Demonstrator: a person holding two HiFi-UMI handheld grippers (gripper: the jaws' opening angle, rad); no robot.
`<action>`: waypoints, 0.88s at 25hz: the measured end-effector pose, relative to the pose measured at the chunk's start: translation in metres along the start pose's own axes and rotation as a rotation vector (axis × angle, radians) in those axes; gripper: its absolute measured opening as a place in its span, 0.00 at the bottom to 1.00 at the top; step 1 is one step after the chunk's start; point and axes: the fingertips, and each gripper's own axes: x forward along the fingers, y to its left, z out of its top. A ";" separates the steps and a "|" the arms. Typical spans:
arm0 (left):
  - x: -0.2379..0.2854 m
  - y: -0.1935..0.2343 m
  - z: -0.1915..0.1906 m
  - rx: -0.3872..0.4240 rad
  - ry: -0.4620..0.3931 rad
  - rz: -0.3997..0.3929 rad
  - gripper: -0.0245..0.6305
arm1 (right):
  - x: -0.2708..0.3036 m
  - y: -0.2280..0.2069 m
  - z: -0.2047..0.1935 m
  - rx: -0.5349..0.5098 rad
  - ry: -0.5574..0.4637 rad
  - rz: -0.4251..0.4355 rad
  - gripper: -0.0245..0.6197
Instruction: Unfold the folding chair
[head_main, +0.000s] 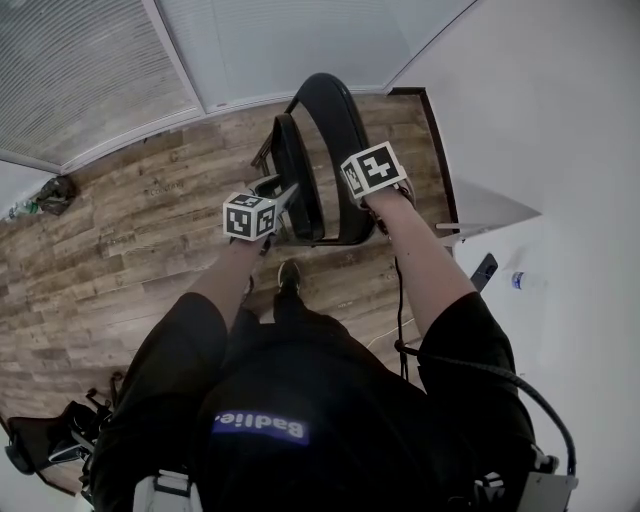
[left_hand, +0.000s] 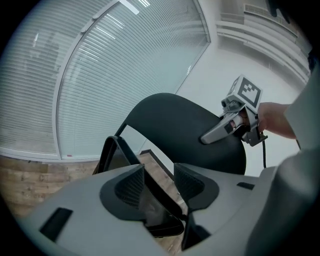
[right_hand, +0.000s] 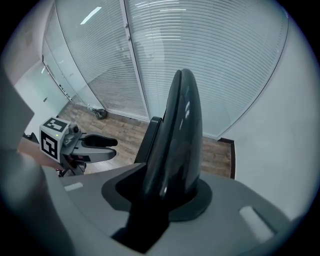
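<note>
- The chair stands upright on the wood floor at 12 o'clock from the person. It is near the corner where the blinds meet a white wall.
- The right gripper is clamped on the edge of the backrest. The black panel fills the space between the jaws, and both sides press on it.
- In the right gripper view the backrest shows edge-on. Its long axis runs from 6 to 12 o'clock, with the narrow rounded end at 12.
- The left gripper is loosened, with its pads apart.
- The rim of the seat passes between the left pads, running from 11 down to 5 o'clock. It lies nearer the pad at 9 o'clock, and floor shows in the gap on the 3 o'clock side.
- In the head view the seat lies at 9 o'clock of the backrest. The two panels are close together and nearly parallel, both running roughly 6 to 12 o'clock.
- In the head view the left gripper comes at the seat from 8 o'clock. The right gripper sits on the backrest's 3 o'clock side.
</note>
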 end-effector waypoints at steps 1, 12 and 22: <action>0.004 0.002 -0.002 -0.004 0.006 0.008 0.30 | 0.000 0.000 0.000 0.000 0.000 0.002 0.23; 0.045 0.025 -0.025 -0.059 0.107 0.064 0.41 | 0.002 0.002 0.001 -0.002 -0.003 0.019 0.23; 0.084 0.038 -0.039 -0.106 0.174 0.128 0.47 | 0.002 0.006 0.001 -0.001 -0.014 0.040 0.23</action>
